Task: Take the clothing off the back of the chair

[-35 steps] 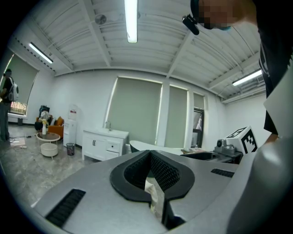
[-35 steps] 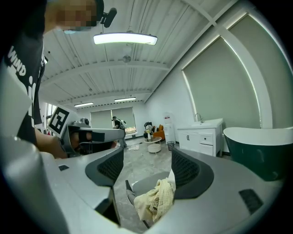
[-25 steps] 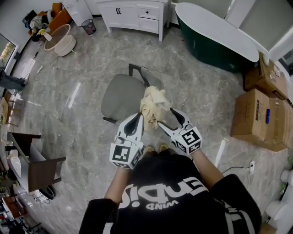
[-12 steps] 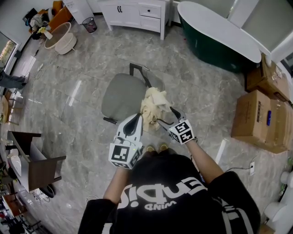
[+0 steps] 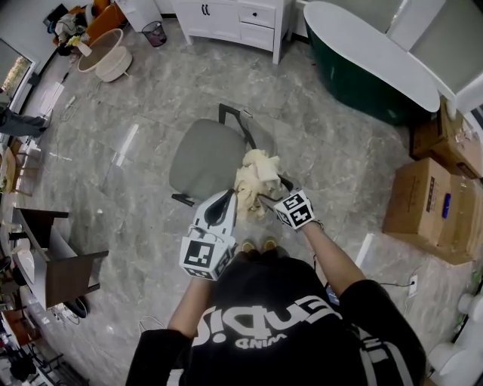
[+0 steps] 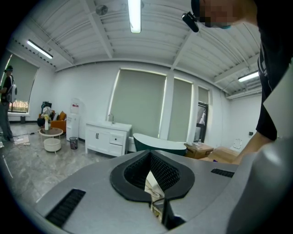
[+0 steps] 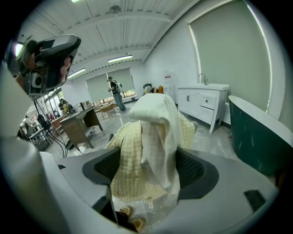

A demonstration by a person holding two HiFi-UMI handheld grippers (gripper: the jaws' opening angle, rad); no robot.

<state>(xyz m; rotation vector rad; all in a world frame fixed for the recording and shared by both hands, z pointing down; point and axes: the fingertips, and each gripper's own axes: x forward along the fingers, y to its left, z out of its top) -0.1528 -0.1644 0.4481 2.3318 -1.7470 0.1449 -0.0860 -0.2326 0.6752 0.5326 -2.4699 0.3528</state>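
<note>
The person stands right behind the grey chair [image 5: 202, 154], 1 gripper in each hand, both up at the pale yellow clothing [image 5: 255, 175]. It's bunched in a heap over the chair's near right edge, where the back seems to be (from above I can't make out the back itself). The left gripper [image 5: 229, 197] has its 2 jaws drawn together on a thin fold at the clothing's left side; its own view shows only a sliver of fabric pinched in the narrow slot. The right gripper [image 5: 270, 191] is spread wide, and the hanging clothing [image 7: 149, 146] fills the gap between its pads without being squeezed. Behind the chair are a white cabinet [image 5: 243, 15] and a dark green bathtub [image 5: 361, 64], with cardboard boxes [image 5: 426, 202] off to the right.
</note>
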